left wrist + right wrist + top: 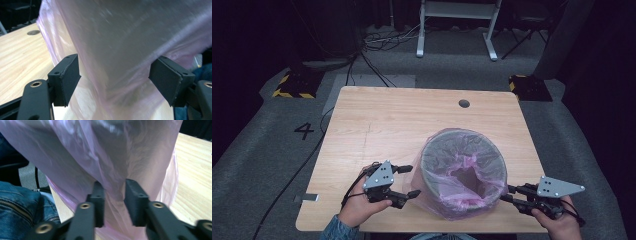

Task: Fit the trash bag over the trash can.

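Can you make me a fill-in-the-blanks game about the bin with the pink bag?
1. The bag lining the bin is coloured ____.
2. The bin stands on a ____ table.
3. The left tool has its jaws wide ____ beside the bag.
4. The right tool sits at the bin's ____ side in the high view.

Missing words: pink; wooden; open; right
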`<action>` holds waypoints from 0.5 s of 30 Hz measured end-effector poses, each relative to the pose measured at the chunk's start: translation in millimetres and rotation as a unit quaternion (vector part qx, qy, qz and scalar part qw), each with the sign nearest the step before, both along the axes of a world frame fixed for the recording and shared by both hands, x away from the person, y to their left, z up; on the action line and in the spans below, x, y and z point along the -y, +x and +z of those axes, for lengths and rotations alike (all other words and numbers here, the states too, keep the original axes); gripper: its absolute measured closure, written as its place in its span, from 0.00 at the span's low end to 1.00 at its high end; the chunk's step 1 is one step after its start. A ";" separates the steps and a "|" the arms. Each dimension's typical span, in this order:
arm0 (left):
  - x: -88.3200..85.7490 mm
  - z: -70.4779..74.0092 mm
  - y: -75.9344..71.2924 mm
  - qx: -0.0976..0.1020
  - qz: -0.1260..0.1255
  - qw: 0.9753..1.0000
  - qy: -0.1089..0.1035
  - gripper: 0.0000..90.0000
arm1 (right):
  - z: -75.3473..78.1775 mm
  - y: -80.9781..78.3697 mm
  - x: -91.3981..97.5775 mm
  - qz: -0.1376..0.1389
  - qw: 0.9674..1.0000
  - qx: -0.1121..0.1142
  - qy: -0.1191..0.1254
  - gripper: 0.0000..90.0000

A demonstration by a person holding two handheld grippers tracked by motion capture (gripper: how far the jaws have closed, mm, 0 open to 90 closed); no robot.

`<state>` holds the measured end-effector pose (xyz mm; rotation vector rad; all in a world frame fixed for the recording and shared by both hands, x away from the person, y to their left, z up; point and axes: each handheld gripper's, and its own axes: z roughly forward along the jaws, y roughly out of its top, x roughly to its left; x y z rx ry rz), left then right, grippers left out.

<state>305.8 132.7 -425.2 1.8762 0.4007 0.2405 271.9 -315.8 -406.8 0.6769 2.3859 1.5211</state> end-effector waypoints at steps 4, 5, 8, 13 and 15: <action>2.0 3.9 3.7 0.002 0.001 1.000 -0.009 0.27 | 5.5 3.1 -2.3 0.005 1.000 -0.002 -0.003 0.94; 2.8 4.4 4.1 0.004 0.001 1.000 -0.010 0.27 | 6.0 4.0 -2.6 0.006 1.000 -0.002 -0.004 0.95; 3.6 7.1 4.2 0.006 -0.021 1.000 -0.012 0.47 | 8.5 7.3 -3.2 0.002 1.000 0.000 0.002 0.98; -1.9 13.3 6.1 0.012 -0.025 0.999 -0.019 0.94 | 15.0 12.3 3.0 -0.008 0.999 0.008 0.029 1.00; -4.0 14.7 7.5 0.003 -0.019 1.000 -0.019 1.00 | 15.3 14.9 4.2 -0.012 0.999 0.007 0.030 1.00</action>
